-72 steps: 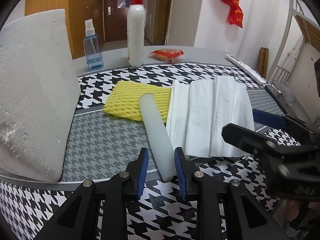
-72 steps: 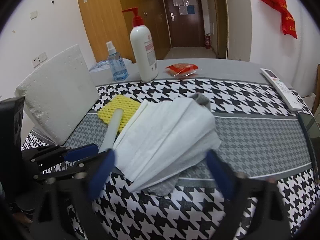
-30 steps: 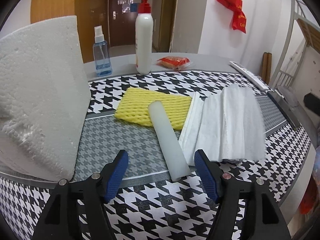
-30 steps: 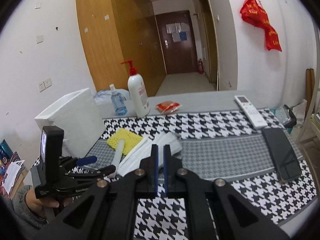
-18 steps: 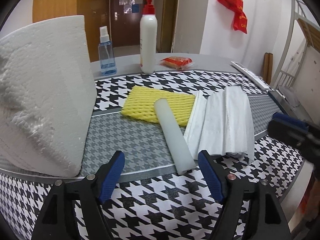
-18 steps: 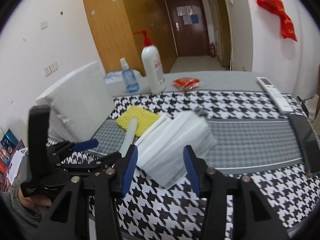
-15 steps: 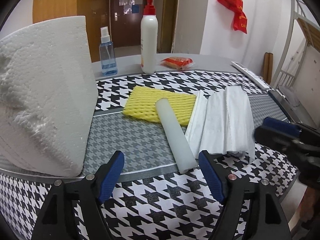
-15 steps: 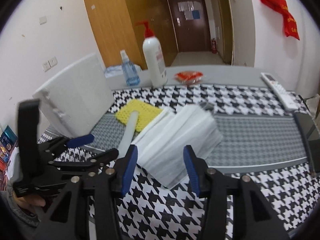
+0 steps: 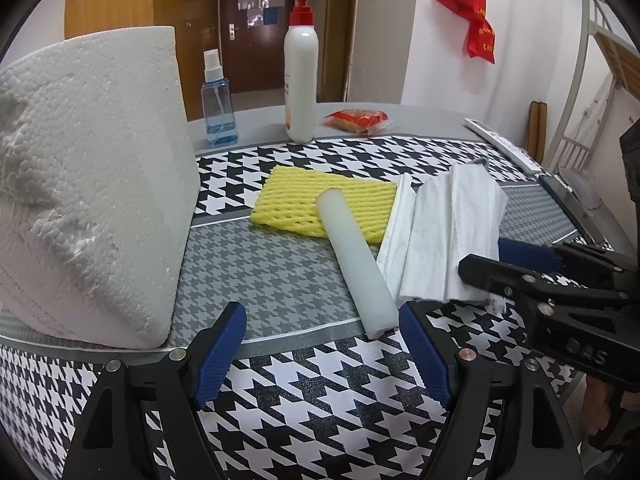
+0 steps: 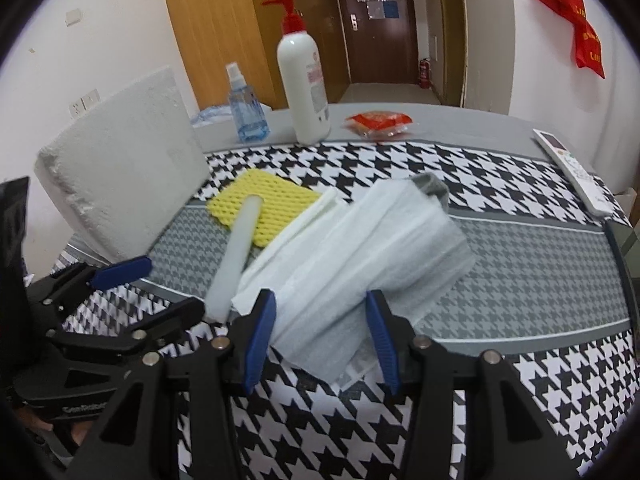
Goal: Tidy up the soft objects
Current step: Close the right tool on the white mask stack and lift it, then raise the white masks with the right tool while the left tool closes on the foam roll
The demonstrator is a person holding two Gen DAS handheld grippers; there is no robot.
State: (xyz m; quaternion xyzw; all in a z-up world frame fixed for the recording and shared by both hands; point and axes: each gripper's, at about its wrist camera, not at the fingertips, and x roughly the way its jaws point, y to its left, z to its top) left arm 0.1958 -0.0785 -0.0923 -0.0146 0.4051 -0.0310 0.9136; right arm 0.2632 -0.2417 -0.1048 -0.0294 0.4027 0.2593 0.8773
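On the houndstooth tablecloth a white foam tube [image 9: 356, 264] lies with its far end on a yellow foam net [image 9: 324, 204]. A stack of folded white foam sheets [image 9: 444, 236] lies right of them. My left gripper [image 9: 322, 354] is open just before the tube's near end, holding nothing. My right gripper [image 10: 320, 332] straddles the near corner of the foam sheets [image 10: 352, 252]. Its jaws are closing and the pads do not clearly press. The right gripper [image 9: 492, 264] also shows at the right of the left wrist view, and the left gripper [image 10: 174, 286] at the left of the right wrist view.
A big styrofoam block [image 9: 88, 184] stands at the left. At the back are a white pump bottle [image 9: 301, 88], a blue spray bottle [image 9: 218, 112] and a red snack packet [image 9: 356, 120]. A remote [image 10: 572, 168] lies at the right edge. A grey cloth [image 10: 432, 184] pokes out behind the sheets.
My right gripper went from shut to open, came down and forward to the foam sheets, and its jaws have narrowed. The left gripper opened a little wider and stayed put.
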